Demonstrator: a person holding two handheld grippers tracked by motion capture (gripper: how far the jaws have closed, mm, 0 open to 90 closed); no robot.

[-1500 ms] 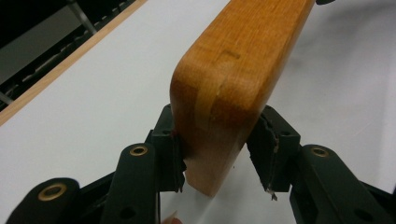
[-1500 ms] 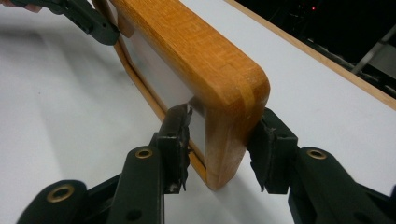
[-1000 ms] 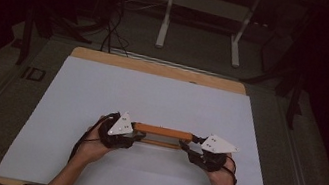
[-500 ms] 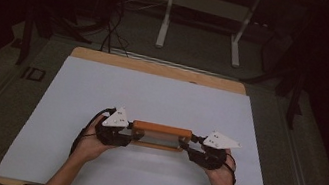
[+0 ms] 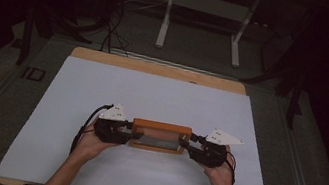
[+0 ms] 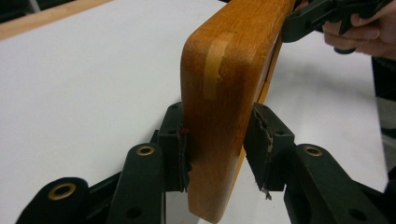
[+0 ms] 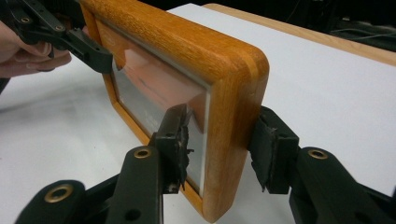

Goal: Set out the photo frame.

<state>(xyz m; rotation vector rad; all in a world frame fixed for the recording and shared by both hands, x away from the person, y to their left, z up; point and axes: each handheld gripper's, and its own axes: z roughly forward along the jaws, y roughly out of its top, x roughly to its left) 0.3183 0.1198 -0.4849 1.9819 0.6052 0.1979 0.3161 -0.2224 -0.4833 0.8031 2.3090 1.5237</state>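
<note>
- Wooden frame [image 5: 160,136] sits at the near-centre of the table, held between the two grippers, long axis running left-right across the table.
- Frame is tilted, top edge leaning away from the person; glass pane faces the person's side. In the right gripper view the pane [image 7: 154,100] shows a reddish reflection.
- Left gripper [image 5: 120,132] clamps the frame's left short end; in the left gripper view both pads press the wood, one on each face [image 6: 219,116].
- Right gripper [image 5: 192,148] clamps the right short end: one pad on the glass side, the other on the back, jaws narrow around the frame's thickness.
- Can't tell whether the lower edge touches the table or hangs just above it.
- Surface: white sheet [image 5: 101,92] over a wooden tabletop [image 5: 156,68], wood showing along the far edge.
- Room: dark; grey floor, a metal stand [image 5: 207,8] beyond the table, loose cables [image 5: 112,28] at far left.
</note>
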